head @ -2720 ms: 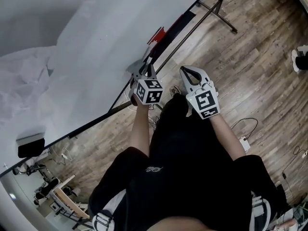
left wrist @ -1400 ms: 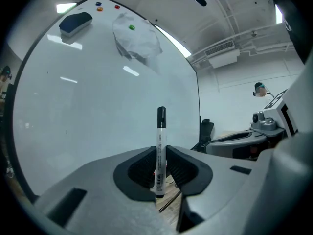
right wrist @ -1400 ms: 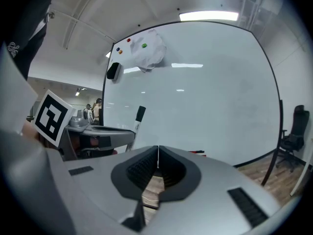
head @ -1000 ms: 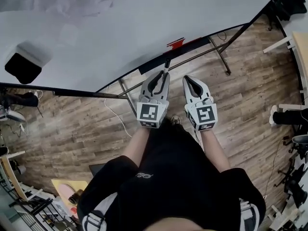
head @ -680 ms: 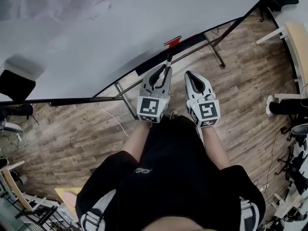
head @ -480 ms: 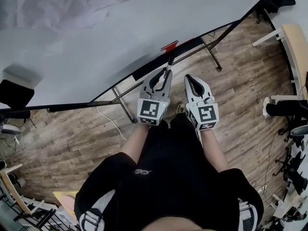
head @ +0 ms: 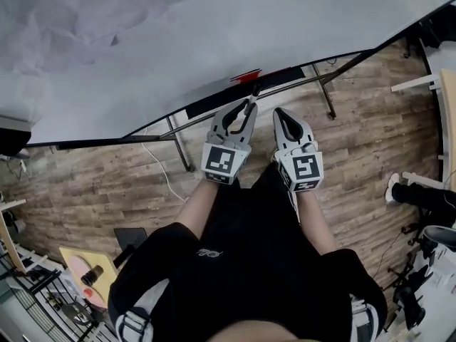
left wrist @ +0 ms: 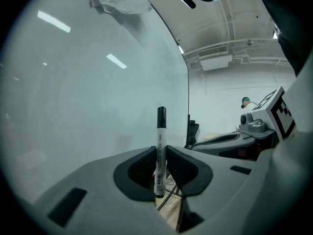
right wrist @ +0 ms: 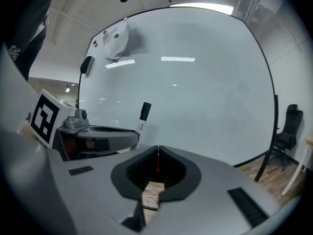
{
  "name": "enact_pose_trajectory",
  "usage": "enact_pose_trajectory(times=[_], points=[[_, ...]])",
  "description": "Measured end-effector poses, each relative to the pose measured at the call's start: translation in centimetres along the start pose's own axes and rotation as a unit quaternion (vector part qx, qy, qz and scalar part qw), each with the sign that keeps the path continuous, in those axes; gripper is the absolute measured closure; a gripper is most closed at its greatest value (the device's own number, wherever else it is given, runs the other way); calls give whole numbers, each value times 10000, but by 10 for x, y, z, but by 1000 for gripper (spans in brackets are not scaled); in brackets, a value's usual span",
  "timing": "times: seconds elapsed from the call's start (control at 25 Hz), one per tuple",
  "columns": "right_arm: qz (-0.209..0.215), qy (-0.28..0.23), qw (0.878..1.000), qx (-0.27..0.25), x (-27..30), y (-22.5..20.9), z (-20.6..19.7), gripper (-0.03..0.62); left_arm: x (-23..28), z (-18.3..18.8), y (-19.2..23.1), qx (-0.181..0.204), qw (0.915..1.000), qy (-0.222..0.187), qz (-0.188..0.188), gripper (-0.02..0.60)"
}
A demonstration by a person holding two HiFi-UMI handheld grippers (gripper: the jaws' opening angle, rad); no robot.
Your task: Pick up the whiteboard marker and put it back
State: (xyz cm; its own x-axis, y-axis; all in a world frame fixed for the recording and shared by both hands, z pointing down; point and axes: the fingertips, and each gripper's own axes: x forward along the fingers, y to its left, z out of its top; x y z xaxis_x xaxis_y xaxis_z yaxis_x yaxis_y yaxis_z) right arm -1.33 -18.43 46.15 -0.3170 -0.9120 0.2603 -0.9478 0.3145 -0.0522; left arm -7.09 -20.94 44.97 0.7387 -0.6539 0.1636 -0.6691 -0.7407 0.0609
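Note:
The whiteboard marker (left wrist: 160, 151), white with a black cap, stands upright between the jaws of my left gripper (left wrist: 160, 153), which is shut on its barrel. In the head view the left gripper (head: 249, 106) holds the marker (head: 254, 91) just short of the black tray (head: 214, 102) under the whiteboard (head: 214, 27), close to a red object (head: 246, 75) on that tray. My right gripper (head: 278, 112) hovers right beside it. In the right gripper view its jaws (right wrist: 158, 153) are shut with nothing held, and the marker (right wrist: 143, 116) shows at the left.
The whiteboard's metal stand legs (head: 326, 95) reach down onto the wooden floor. A white cable (head: 153, 161) lies on the floor at the left. A black eraser (right wrist: 88, 64) and crumpled white sheet (right wrist: 116, 39) hang on the board. An office chair (right wrist: 287, 129) stands at the right.
The head view has swung so the board's tray now runs across in front of me. The left gripper keeps its hold on the marker, and both grippers stay side by side near the tray.

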Motion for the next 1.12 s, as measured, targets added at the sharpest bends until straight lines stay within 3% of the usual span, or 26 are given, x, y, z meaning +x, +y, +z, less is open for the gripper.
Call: enact_pose_trajectory(times=[0.24, 0.52, 0.64, 0.76, 0.96, 1.12], points=[[850, 24, 9964, -28, 10, -48, -9, 591, 38, -2, -13, 247, 9957, 366, 810, 515], [1449, -122, 9894, -6, 2, -88, -6, 591, 58, -6, -45, 474, 9888, 704, 1231, 515], [1553, -144, 9877, 76, 5, -97, -6, 591, 59, -6, -52, 830, 9835, 1014, 1250, 515], [1571, -114, 9874, 156, 7, -101, -11, 591, 61, -14, -57, 1359, 9734, 1497, 1074, 515], [1483, -8, 9886, 262, 15, -115, -23, 591, 75, -28, -45, 1892, 9571, 1959, 989, 515], [1398, 93, 9894, 383, 22, -124, -33, 591, 90, -42, -33, 2596, 9293, 2478, 874, 515]])
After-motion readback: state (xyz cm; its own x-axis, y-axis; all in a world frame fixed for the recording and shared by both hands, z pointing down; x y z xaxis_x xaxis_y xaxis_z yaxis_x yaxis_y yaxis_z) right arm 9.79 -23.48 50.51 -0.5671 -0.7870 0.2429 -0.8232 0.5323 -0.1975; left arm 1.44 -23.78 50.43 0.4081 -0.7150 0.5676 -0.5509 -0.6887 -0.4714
